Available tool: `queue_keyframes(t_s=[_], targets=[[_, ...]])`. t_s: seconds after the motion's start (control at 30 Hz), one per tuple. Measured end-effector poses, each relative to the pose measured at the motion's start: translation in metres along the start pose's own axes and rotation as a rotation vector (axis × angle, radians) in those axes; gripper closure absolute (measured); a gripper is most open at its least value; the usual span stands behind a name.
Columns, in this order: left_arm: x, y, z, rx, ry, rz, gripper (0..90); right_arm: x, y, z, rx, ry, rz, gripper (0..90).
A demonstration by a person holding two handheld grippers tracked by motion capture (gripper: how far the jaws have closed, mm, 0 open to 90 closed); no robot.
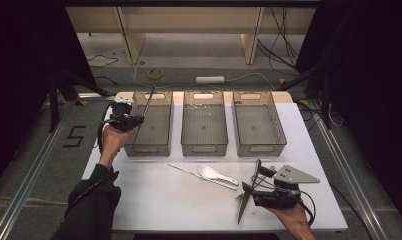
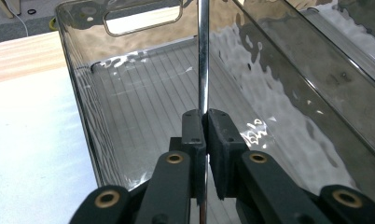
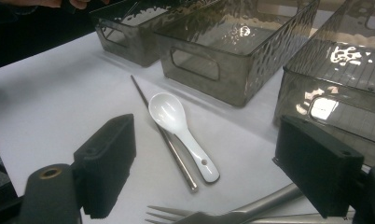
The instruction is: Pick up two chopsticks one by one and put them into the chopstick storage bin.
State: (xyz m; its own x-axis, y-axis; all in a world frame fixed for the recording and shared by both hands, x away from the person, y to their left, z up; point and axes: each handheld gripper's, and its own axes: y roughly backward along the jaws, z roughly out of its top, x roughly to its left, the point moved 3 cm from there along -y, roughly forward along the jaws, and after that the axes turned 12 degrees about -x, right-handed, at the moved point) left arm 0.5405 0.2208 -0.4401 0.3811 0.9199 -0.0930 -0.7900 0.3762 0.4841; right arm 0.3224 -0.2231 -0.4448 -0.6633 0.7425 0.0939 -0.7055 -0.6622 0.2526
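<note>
Right tongs (image 1: 261,186) sit nearest, low at the worktop's front right corner, wide apart with nothing between them. In the right gripper view a fork (image 3: 209,215) lies just under them, tines pointing left. A knife (image 1: 248,196) rests beside that gripper in the high view.

Left tongs (image 2: 205,135) are clamped on a chopstick (image 2: 203,60), a thin metal rod. It stands nearly upright, slightly tilted, over the left bin (image 1: 165,122), its upper end past the bin's far rim. Left hand (image 1: 114,137) holds that gripper at the bin's left wall.

Mid-worktop: white spoon (image 3: 181,128) and a second chopstick (image 3: 164,137) lie side by side, touching or nearly so, well apart from both grippers.

Worktop (image 1: 154,195) is a flat white sheet, matte, on a wooden board whose far edge shows behind the bins. Three smoky clear bins stand in a row across the back, middle bin (image 1: 204,145) and right bin (image 1: 279,125) with nothing inside.

Room: grey floor, a "5" (image 1: 75,136) taped at left, yellow tape roll (image 1: 155,74) and white power strip (image 1: 210,79) behind the worktop, cables trailing, wooden shelving at the back, dark drapes on both sides.
</note>
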Motion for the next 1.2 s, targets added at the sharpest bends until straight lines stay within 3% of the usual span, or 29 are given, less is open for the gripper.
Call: queue_keyframes(t_s=[0.07,0.27,0.47,0.7,0.9,1.1,1.2], targets=[[0.000,0.000,0.000,-0.003,0.010,-0.007,79.7,0.000,0.000,0.000,0.000,0.001,0.001,21.2],[-0.007,0.004,0.006,0.005,-0.017,-0.025,61.6,0.000,0.000,0.000,-0.004,0.002,-0.001,21.1],[-0.028,0.018,0.018,0.011,-0.098,-0.101,41.9,0.000,0.001,0.001,-0.007,0.002,-0.002,21.2],[-0.066,0.039,0.030,0.018,-0.224,-0.238,31.8,0.000,0.002,0.001,-0.007,0.003,-0.002,21.1],[-0.107,0.049,0.030,0.061,-0.369,-0.349,28.6,0.001,0.002,0.001,-0.006,0.005,-0.002,21.1],[-0.140,0.051,0.022,0.118,-0.449,-0.455,26.1,0.000,0.002,0.001,-0.005,0.001,-0.003,21.1],[-0.150,0.050,0.017,0.137,-0.464,-0.495,25.7,0.001,0.002,0.001,-0.007,0.004,0.000,21.1]])
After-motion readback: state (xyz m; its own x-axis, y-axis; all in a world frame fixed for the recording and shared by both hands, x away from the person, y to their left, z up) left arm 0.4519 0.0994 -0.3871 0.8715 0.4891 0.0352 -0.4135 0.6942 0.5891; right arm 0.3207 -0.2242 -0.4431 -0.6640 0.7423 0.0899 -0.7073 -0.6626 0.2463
